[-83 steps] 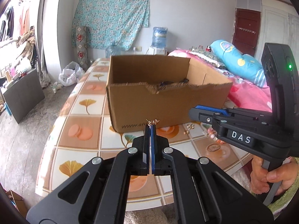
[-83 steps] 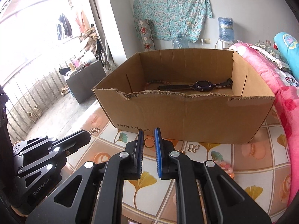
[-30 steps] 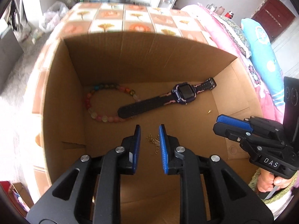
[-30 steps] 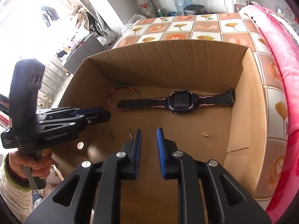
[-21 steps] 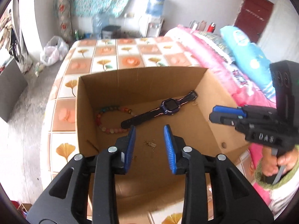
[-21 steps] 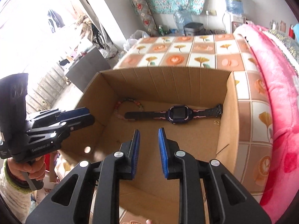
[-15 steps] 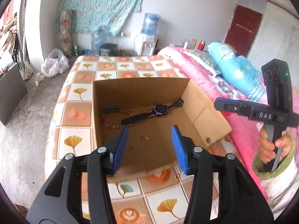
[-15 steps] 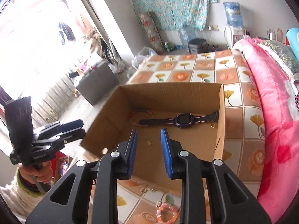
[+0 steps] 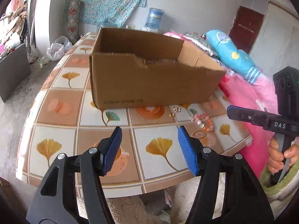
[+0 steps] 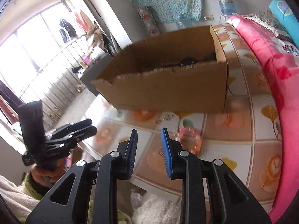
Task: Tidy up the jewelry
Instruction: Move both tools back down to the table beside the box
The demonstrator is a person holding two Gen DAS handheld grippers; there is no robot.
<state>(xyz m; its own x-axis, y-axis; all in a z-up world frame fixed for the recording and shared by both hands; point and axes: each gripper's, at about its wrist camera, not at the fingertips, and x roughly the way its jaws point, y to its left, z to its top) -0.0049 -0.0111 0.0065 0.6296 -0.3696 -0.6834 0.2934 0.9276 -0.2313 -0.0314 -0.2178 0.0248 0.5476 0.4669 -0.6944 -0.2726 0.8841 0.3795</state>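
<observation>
A cardboard box (image 9: 153, 82) stands on the tiled table (image 9: 61, 145); it also shows in the right wrist view (image 10: 168, 93), with a dark watch (image 10: 186, 60) just visible inside. A pink bead bracelet (image 9: 203, 121) and small gold earrings (image 9: 175, 110) lie on the table in front of the box. The bracelet also shows in the right wrist view (image 10: 188, 138). My left gripper (image 9: 149, 149) is wide open and empty above the table's near edge. My right gripper (image 10: 148, 149) is open and empty, just short of the bracelet.
A pink quilt (image 10: 276, 71) and a blue pillow (image 9: 231, 54) lie on the bed to the right of the table. A water jug (image 9: 154, 18) stands at the far wall. A dark cabinet (image 9: 11, 72) is on the floor at left.
The left gripper dropped a small gold piece into the box and opened wide. Both grippers then pulled back and down from over the box to the table's near edge.
</observation>
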